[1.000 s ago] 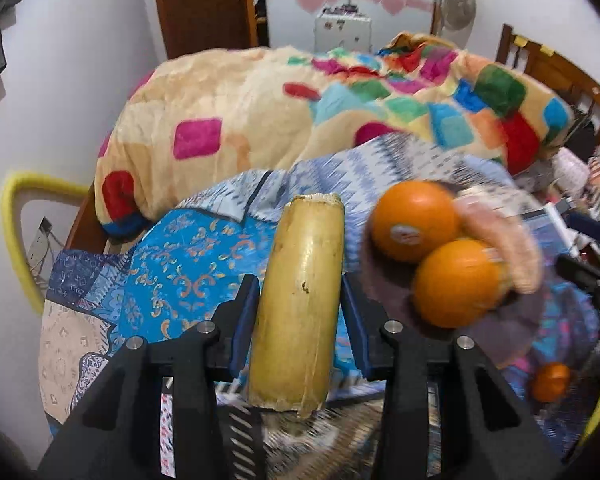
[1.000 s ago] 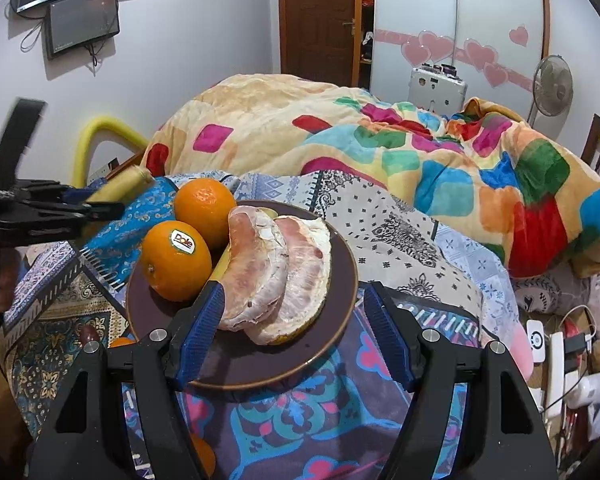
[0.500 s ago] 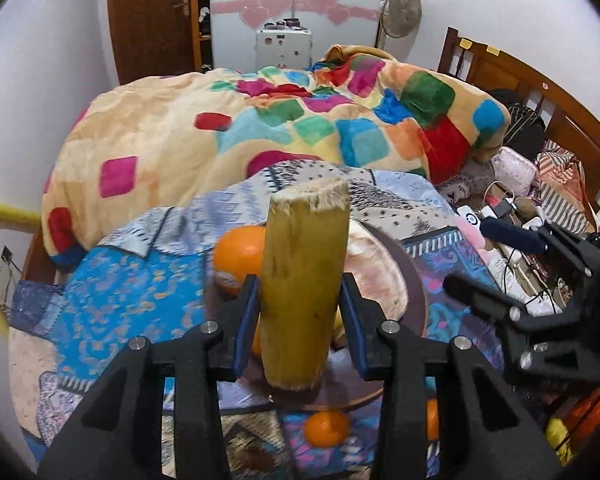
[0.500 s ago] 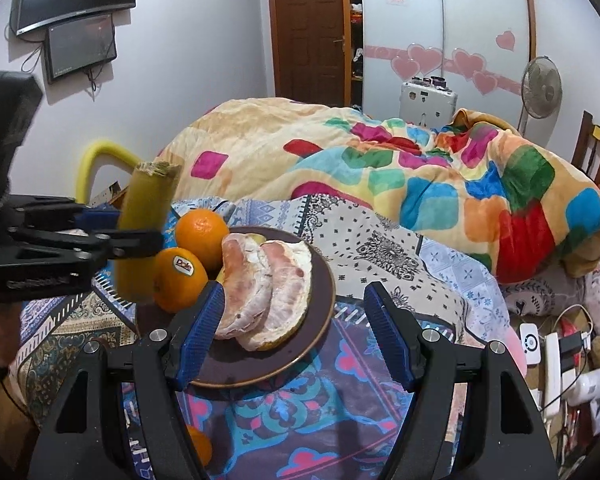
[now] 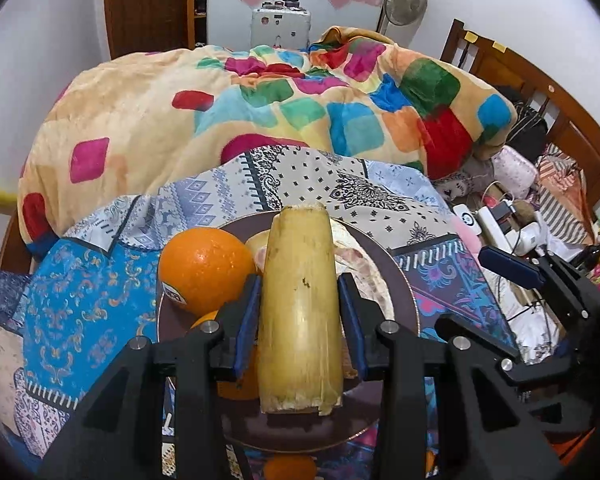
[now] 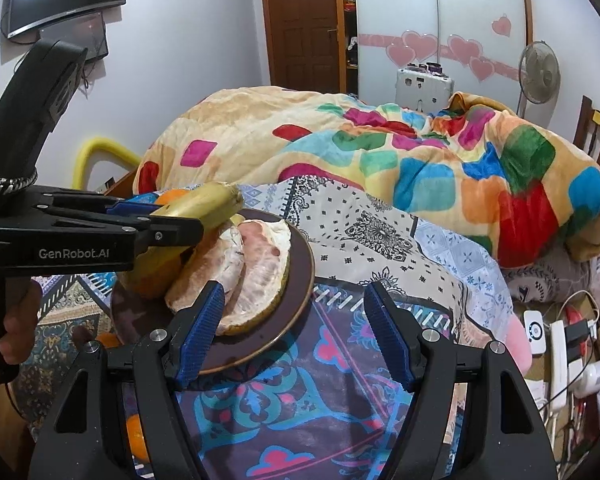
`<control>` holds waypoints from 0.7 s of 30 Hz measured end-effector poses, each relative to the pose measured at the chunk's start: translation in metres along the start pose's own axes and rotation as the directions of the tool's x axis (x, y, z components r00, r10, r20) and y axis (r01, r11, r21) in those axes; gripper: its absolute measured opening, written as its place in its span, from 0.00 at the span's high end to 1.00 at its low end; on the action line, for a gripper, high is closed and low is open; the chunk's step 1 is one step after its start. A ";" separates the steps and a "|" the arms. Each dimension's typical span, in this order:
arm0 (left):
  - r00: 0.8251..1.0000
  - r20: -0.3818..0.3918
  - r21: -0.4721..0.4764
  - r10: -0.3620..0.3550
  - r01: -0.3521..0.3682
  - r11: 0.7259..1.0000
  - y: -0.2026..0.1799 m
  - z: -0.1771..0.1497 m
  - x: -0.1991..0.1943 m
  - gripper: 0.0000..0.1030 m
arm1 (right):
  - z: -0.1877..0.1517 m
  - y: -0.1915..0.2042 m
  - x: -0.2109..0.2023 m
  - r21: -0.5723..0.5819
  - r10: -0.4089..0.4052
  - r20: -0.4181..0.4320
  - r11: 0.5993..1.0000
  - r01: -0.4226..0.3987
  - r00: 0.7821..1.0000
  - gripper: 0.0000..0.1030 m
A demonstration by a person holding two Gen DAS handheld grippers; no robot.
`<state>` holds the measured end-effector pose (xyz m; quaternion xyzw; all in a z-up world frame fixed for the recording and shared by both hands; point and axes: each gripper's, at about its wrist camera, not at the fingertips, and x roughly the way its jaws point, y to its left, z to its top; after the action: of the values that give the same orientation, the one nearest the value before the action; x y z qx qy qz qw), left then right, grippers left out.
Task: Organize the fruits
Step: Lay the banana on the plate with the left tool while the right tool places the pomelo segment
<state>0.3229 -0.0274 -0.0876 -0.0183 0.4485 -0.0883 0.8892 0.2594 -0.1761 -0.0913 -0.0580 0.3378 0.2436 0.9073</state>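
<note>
the left gripper [image 5: 300,316] is clamped on a yellow banana piece [image 5: 300,308], held over the brown plate [image 6: 300,268] on the bed, above oranges [image 5: 203,264] and pomelo segments [image 6: 255,264]. the right gripper [image 6: 295,332] hangs open, holding nothing, near the plate's front edge.

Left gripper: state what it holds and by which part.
The left gripper clamps the yellow, cut-ended banana piece across its middle, over the dark round plate. The right gripper holds nothing.

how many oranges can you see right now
4. One whole orange on the plate, another behind the left gripper, two on the bedspread below the plate. More may be hidden.
</note>
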 end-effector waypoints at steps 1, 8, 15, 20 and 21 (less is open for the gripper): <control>1.000 0.000 0.006 0.006 -0.006 1.000 -0.001 -0.001 0.000 0.63 | 0.000 0.000 0.000 0.003 0.004 -0.001 1.000 -0.004 1.000 0.33; 1.000 -0.008 0.034 0.008 -0.008 0.999 -0.004 -0.007 -0.001 0.62 | -0.001 0.002 0.001 -0.001 0.012 -0.005 1.000 -0.012 1.000 0.33; 1.000 -0.007 0.052 0.001 0.000 0.999 -0.006 -0.014 -0.011 0.62 | -0.002 0.007 -0.005 -0.012 0.014 -0.005 1.000 -0.014 1.000 0.33; 0.999 0.026 0.069 0.028 -0.030 0.997 -0.006 -0.019 -0.025 0.62 | -0.003 0.011 -0.010 -0.016 0.011 -0.005 1.000 -0.011 1.000 0.33; 0.999 0.026 0.068 0.030 -0.032 0.997 -0.005 -0.019 -0.027 0.62 | -0.003 0.012 -0.010 -0.016 0.010 -0.005 1.000 -0.010 1.000 0.33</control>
<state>0.2913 -0.0269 -0.0773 0.0181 0.4341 -0.0895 0.8962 0.2456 -0.1708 -0.0863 -0.0641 0.3385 0.2506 0.9047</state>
